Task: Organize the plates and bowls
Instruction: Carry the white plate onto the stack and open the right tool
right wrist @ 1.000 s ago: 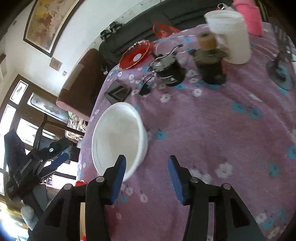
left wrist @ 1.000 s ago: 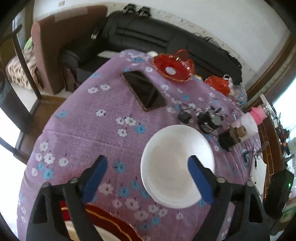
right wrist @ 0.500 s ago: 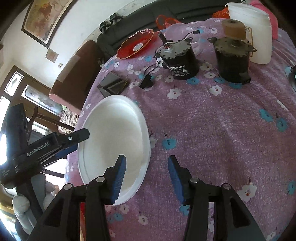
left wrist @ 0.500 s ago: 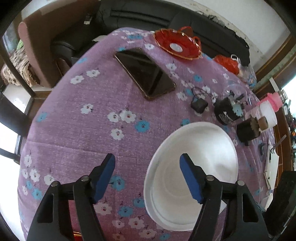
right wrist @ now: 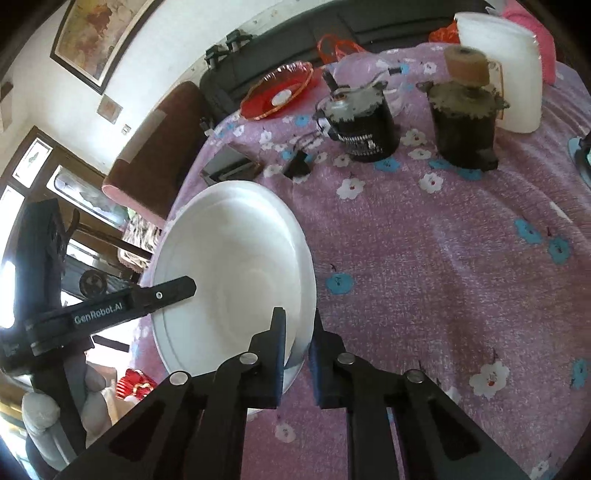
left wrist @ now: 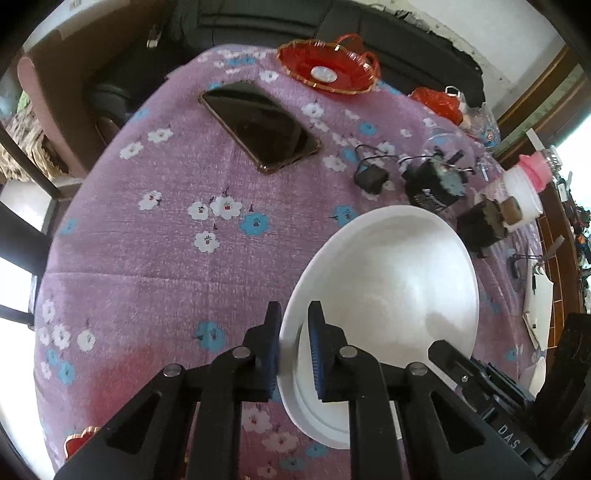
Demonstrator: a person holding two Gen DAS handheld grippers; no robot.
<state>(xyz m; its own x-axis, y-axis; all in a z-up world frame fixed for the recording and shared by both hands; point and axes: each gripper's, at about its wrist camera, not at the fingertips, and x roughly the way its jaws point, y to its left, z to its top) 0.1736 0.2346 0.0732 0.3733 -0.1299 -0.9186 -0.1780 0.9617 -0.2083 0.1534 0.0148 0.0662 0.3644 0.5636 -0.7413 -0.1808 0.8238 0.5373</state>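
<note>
A white bowl [left wrist: 391, 288] sits on a white plate [left wrist: 325, 432] on the purple flowered tablecloth [left wrist: 155, 236]. My left gripper [left wrist: 293, 347] is shut on the bowl's near left rim. My right gripper [right wrist: 297, 350] is shut on the opposite rim of the same bowl [right wrist: 229, 266]. The left gripper's finger shows in the right wrist view [right wrist: 162, 295], reaching over the bowl's left rim. A red glass dish [left wrist: 328, 72] stands at the far edge of the table; it also shows in the right wrist view [right wrist: 277, 94].
A dark phone [left wrist: 258, 123] lies beyond the bowl. Two black motors [right wrist: 360, 125] [right wrist: 463, 122], a small black adapter [left wrist: 371, 177] and a white jar [right wrist: 498, 70] stand on the table's right side. A sofa [left wrist: 295, 26] and brown chair [right wrist: 147, 155] border the table.
Both grippers moved in to the bowl and closed on its rim from opposite sides; earlier both were open and short of it.
</note>
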